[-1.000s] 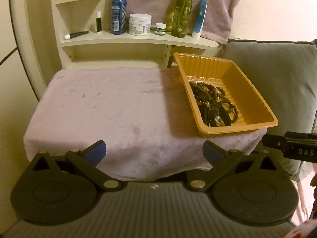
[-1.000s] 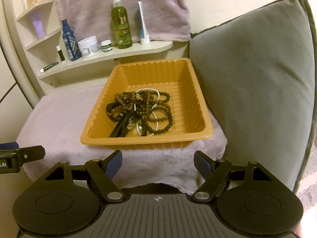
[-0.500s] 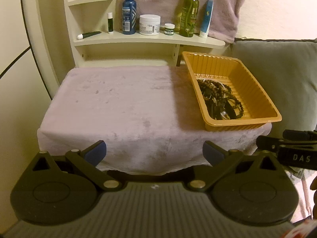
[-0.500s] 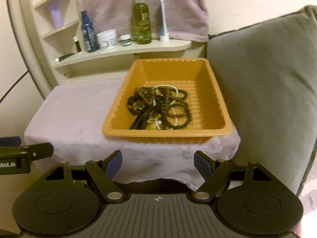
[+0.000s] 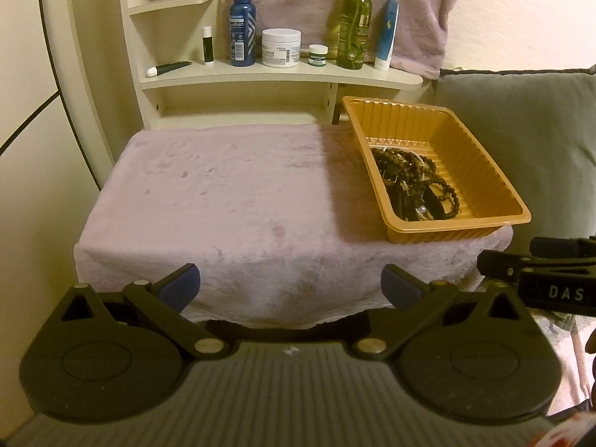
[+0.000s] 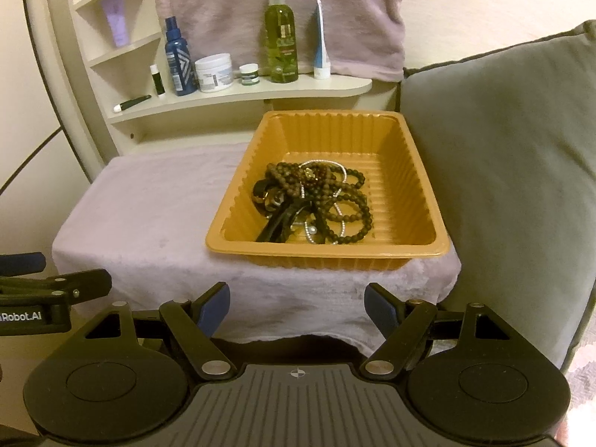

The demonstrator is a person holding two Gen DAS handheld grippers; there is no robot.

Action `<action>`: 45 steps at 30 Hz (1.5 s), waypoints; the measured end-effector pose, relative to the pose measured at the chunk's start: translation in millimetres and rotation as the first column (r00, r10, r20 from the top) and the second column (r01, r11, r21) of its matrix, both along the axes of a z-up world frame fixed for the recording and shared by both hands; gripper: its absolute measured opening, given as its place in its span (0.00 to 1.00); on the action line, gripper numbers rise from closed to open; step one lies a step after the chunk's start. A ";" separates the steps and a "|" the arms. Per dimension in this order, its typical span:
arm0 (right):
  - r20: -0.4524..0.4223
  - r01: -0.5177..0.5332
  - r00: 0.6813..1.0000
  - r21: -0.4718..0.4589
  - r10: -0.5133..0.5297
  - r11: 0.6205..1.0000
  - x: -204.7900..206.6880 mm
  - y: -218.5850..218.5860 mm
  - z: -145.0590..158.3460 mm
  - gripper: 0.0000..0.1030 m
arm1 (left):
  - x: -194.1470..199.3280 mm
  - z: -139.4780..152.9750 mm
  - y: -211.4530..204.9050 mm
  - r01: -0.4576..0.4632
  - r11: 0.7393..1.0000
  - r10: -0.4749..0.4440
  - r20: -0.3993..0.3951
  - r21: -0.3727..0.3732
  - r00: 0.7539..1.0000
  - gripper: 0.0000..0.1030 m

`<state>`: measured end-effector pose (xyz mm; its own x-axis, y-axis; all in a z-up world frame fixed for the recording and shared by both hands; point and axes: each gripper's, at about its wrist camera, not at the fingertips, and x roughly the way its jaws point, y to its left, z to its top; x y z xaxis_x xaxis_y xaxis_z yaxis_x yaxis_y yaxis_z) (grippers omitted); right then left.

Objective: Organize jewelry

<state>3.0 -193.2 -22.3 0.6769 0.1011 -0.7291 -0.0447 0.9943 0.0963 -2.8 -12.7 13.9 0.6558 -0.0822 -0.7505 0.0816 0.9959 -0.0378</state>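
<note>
The left gripper (image 5: 290,285) is matte black with two round discs at its base, angled link arms fixed by silver rivets, and blue pads on its fingertips (image 5: 180,283). The right gripper (image 6: 297,307) has the same build, with a ribbed grey body and a small crosshair mark; white lettering runs along each gripper's side

Warm, dim yellowish light falls on cream walls (image 5: 44,56). A pale corner shelf unit (image 6: 260,91) carries bottles, jars and tubes, with a mauve towel (image 6: 335,11) hanging behind it. A grey cushion (image 6: 503,171) stands beside the low surface draped in lilac plush cloth (image 5: 223,193).
</note>
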 end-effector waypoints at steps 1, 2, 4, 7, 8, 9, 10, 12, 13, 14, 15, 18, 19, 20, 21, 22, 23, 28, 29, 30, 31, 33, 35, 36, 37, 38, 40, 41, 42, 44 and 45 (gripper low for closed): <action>0.001 -0.001 1.000 0.000 0.001 1.000 -0.4 0.7 0.1 0.77 | 0.2 -0.1 0.1 0.001 1.000 -0.001 0.000 0.002 1.000 1.00; 0.001 -0.002 1.000 0.001 0.002 1.000 -0.3 0.5 -0.1 0.77 | 0.6 -0.4 0.3 0.002 1.000 -0.002 -0.001 0.003 1.000 1.00; 0.001 -0.002 1.000 0.001 0.002 1.000 -0.5 0.9 0.1 0.77 | 1.1 -1.0 0.7 0.000 1.000 0.000 -0.001 0.003 1.000 1.00; 0.000 0.000 1.000 0.001 0.000 1.000 -0.7 1.1 0.1 0.77 | 1.4 -1.0 0.3 -0.003 1.000 0.003 -0.002 0.004 1.000 1.00; 0.000 -0.001 1.000 0.001 0.001 1.000 -0.7 1.0 0.0 0.77 | 1.5 -1.0 0.6 -0.002 1.000 0.002 -0.002 0.002 1.000 1.00; 0.000 -0.001 1.000 0.000 0.001 1.000 -0.6 1.0 0.1 0.77 | 1.6 -1.0 0.7 -0.002 1.000 0.002 -0.003 0.003 1.000 1.00; 0.000 -0.001 1.000 0.000 0.001 1.000 -0.8 1.2 0.3 0.77 | 1.7 -1.0 1.1 0.000 1.000 0.000 -0.002 0.003 1.000 1.00; 0.001 -0.002 1.000 0.001 0.002 1.000 -1.0 1.5 0.5 0.77 | 1.6 -0.9 0.9 -0.002 1.000 0.002 -0.001 0.003 1.000 1.00; 0.001 -0.002 1.000 0.001 0.002 1.000 -1.0 1.5 0.5 0.77 | 1.6 -1.2 0.9 -0.003 1.000 0.003 -0.001 0.002 1.000 1.00; 0.001 -0.001 1.000 0.001 0.001 1.000 -1.2 1.6 0.7 0.77 | 1.5 -1.2 1.2 -0.002 1.000 0.002 -0.001 0.002 1.000 1.00; 0.002 0.000 1.000 0.001 0.000 1.000 -1.2 1.7 0.8 0.77 | 1.5 -1.2 1.0 -0.003 1.000 0.003 0.000 0.002 1.000 1.00; 0.002 0.001 1.000 0.002 -0.001 1.000 -1.0 1.7 1.0 0.77 | 1.4 -1.0 1.1 -0.003 1.000 0.003 0.002 0.003 1.000 1.00; 0.002 0.000 1.000 0.001 0.000 1.000 -0.9 1.4 1.0 0.77 | 1.6 -1.2 1.0 -0.003 1.000 0.003 0.002 0.003 1.000 1.00; 0.003 0.000 1.000 0.002 0.000 1.000 -0.9 1.4 1.1 0.77 | 1.4 -1.0 1.0 -0.004 1.000 0.004 0.003 0.003 1.000 1.00; 0.003 0.000 1.000 0.002 0.000 1.000 -0.8 1.2 1.3 0.77 | 1.7 -1.0 1.3 -0.004 1.000 0.004 0.003 0.004 1.000 1.00; 0.003 0.000 1.000 0.002 0.000 1.000 -0.6 1.4 1.5 0.77 | 1.7 -0.7 1.1 -0.005 1.000 0.005 0.003 0.004 1.000 1.00; 0.004 0.000 1.000 0.003 0.000 1.000 -0.3 1.4 1.6 0.77 | 1.8 -0.7 1.2 -0.004 1.000 0.004 0.003 0.004 1.000 1.00; 0.003 -0.001 1.000 0.003 0.001 1.000 -0.3 1.4 1.9 0.77 | 1.7 -0.6 1.3 -0.004 1.000 0.004 0.003 0.004 1.000 1.00; 0.004 -0.001 1.000 0.004 0.001 1.000 -0.1 1.5 2.1 0.77 | 1.7 -0.6 1.0 -0.004 1.000 0.004 0.003 0.004 1.000 1.00; 0.003 0.000 1.000 0.004 0.000 1.000 0.2 1.5 2.0 0.77 | 1.9 -0.6 0.9 -0.004 1.000 0.004 0.003 0.005 1.000 1.00; 0.003 -0.001 1.000 0.004 0.001 1.000 0.1 1.5 2.1 0.77 | 2.4 0.2 1.4 -0.003 1.000 0.003 0.003 0.006 1.000 1.00; 0.004 0.000 1.000 0.004 0.000 1.000 0.0 1.5 2.2 0.77 | 2.8 0.2 1.4 -0.003 1.000 0.003 0.003 0.006 1.000 1.00; 0.004 0.000 1.000 0.004 0.000 1.000 0.4 1.9 2.6 0.77 | 3.0 0.7 1.4 -0.003 1.000 0.003 0.004 0.006 1.000 1.00; 0.004 0.000 1.000 0.004 0.000 1.000 0.4 2.1 2.7 0.77 | 3.7 1.2 1.8 -0.002 1.000 0.002 0.004 0.006 1.000 1.00; 0.004 0.001 1.000 0.004 -0.001 1.000 1.0 2.2 2.8 0.77 | 4.3 1.3 1.7 -0.002 1.000 0.002 0.004 0.007 1.000 1.00; 0.004 0.001 1.000 0.005 -0.001 1.000 1.1 2.4 3.2 0.77 | 3.7 1.2 1.8 -0.002 1.000 0.002 0.004 0.007 1.000 1.00; 0.005 0.000 1.000 0.005 0.000 1.000 1.4 2.7 3.7 0.77 | 3.8 1.3 1.9 -0.002 1.000 0.002 0.004 0.006 1.000 1.00; 0.006 0.000 1.000 0.005 0.000 1.000 1.8 3.1 4.1 0.77 | 3.9 1.3 1.9 -0.002 1.000 0.002 0.004 0.006 1.000 1.00; 0.006 0.001 1.000 0.005 -0.001 1.000 1.8 3.1 4.1 0.77 | 3.8 1.3 2.1 -0.001 1.000 0.001 0.004 0.006 1.000 1.00; 0.006 0.001 1.000 0.005 -0.001 1.000 1.9 3.2 4.1 0.77 | 4.0 1.3 2.4 0.000 1.000 0.000 0.005 0.006 1.000 1.00; 0.006 0.000 1.000 0.005 0.000 1.000 1.9 3.0 4.0 0.77 | 4.0 1.1 2.3 0.000 1.000 0.000 0.005 0.006 1.000 1.00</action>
<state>4.8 -190.2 -18.2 0.6810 0.1046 -0.7247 -0.0451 0.9938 0.1011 1.2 -10.4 15.1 0.6597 -0.0778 -0.7475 0.0819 0.9961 -0.0314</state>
